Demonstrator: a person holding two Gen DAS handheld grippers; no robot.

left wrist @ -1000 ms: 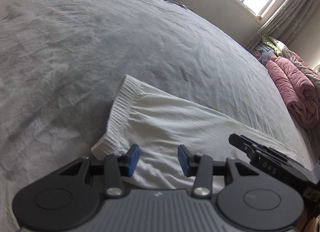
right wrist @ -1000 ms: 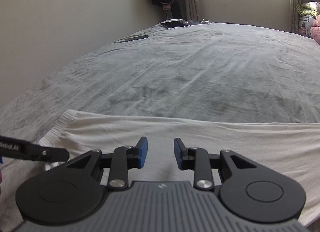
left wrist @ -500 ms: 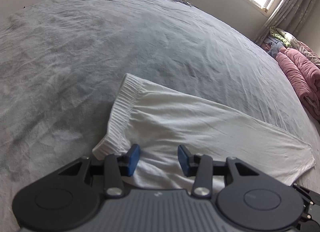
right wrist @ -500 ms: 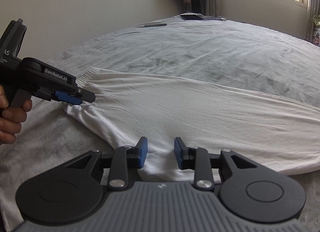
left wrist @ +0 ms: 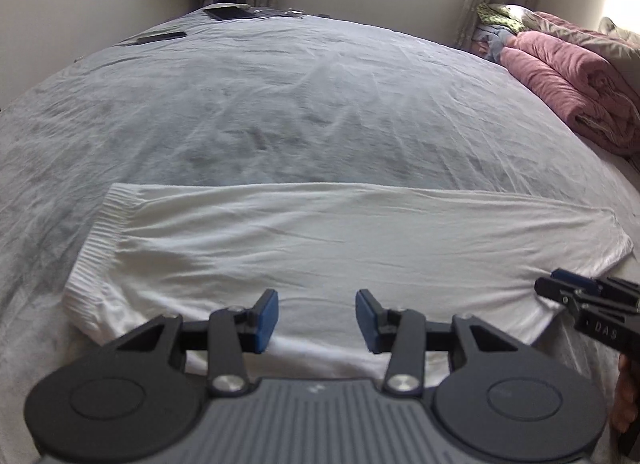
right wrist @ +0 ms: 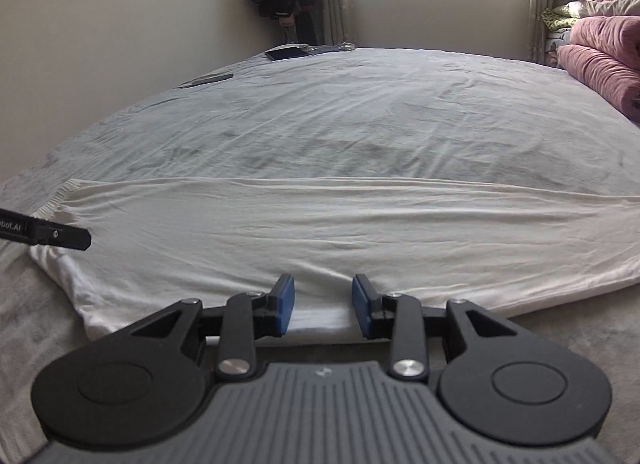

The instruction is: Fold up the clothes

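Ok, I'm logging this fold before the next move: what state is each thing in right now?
white garment: flat, lengthwise on the bed, ribbed band at its left end.
left gripper: open, empty, over the garment's near edge.
right gripper: open, empty, at the near edge.
grey bedsheet: spread, lightly creased.
pink quilt: folded at the bedside.

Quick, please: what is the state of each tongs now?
Left tongs: open, empty, over the near edge of the white garment.
Right tongs: open, empty, at the garment's near edge.
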